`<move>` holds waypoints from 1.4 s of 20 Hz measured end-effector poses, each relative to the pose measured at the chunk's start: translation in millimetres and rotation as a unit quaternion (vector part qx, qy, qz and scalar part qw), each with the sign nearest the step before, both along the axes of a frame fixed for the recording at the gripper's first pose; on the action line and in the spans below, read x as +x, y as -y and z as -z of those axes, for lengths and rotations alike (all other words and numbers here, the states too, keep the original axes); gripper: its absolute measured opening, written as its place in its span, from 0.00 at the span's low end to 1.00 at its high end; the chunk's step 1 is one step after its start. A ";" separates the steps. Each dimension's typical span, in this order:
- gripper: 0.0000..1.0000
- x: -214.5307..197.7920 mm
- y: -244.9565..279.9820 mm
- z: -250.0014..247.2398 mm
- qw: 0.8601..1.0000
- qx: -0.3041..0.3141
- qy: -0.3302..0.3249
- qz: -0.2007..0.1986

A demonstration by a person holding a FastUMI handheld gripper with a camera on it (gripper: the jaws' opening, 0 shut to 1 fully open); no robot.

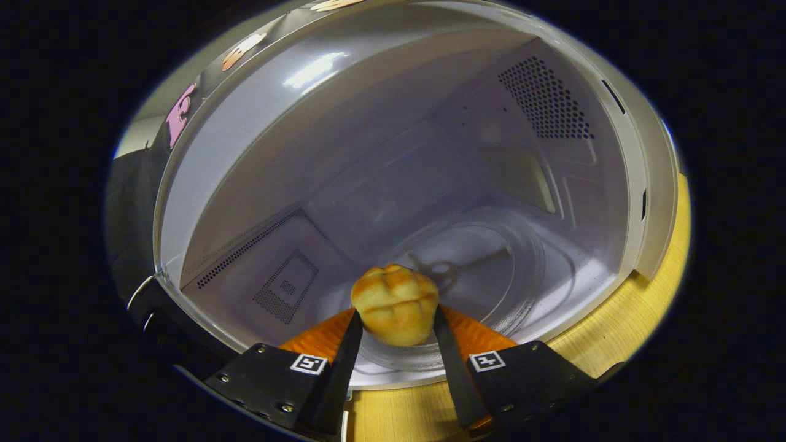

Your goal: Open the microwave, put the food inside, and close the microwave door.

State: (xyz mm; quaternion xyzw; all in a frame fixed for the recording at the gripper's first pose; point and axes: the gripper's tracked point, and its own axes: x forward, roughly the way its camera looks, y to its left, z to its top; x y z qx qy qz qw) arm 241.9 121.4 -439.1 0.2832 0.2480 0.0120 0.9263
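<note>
While the door is off to one side and the cavity stands open, the notes run as follows.

Gripper: the gripper (396,325) pinches a bread roll (395,303), one finger pressed to each flank; the roll sits at the fingertips, golden, with a scored top.

Food position: the roll hangs at the mouth of the microwave (638,184), over the near edge of the glass turntable (522,258). Whether it touches the glass I cannot tell; it looks just above it.

Cavity: pale walls, a perforated vent patch (543,98) on the right wall, a second perforated patch (285,285) on the left wall, and the turntable hub (443,270) showing through the glass just beyond the roll.

Support: the microwave stands on a wooden table (669,258), whose top shows below and to the right of the cavity opening.

Step in hand (judgement): door opened, food being carried in; release and door closing not yet done.

Risk 1: letting go here could leave the roll on the rim of the plate, from which it may roll out toward the opening; cause, too shallow a reach.

Risk 2: the soft roll may stick to one finger as they part and be dragged back out.

Risk 3: pushing in too low could knock the glass plate off its hub.

Risk 4: a roll left near the front may block the door.
</note>
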 end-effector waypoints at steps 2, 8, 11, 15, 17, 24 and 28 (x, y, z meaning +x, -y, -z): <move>0.77 -0.8 1.6 -4.0 1.000 -0.003 0.007 -0.002; 0.96 -22.8 -2.9 -15.3 0.999 -0.032 0.002 -0.044; 0.97 -54.1 -18.6 -50.1 0.995 -0.027 0.017 -0.093; 0.96 -123.3 -39.2 -110.4 0.982 -0.046 0.068 -0.171; 0.96 -173.2 -54.7 -146.0 0.970 -0.042 0.102 -0.216; 0.96 -326.6 -94.9 -208.8 0.913 -0.108 0.220 -0.326; 0.96 -390.9 -133.1 -220.1 0.873 -0.152 0.292 -0.359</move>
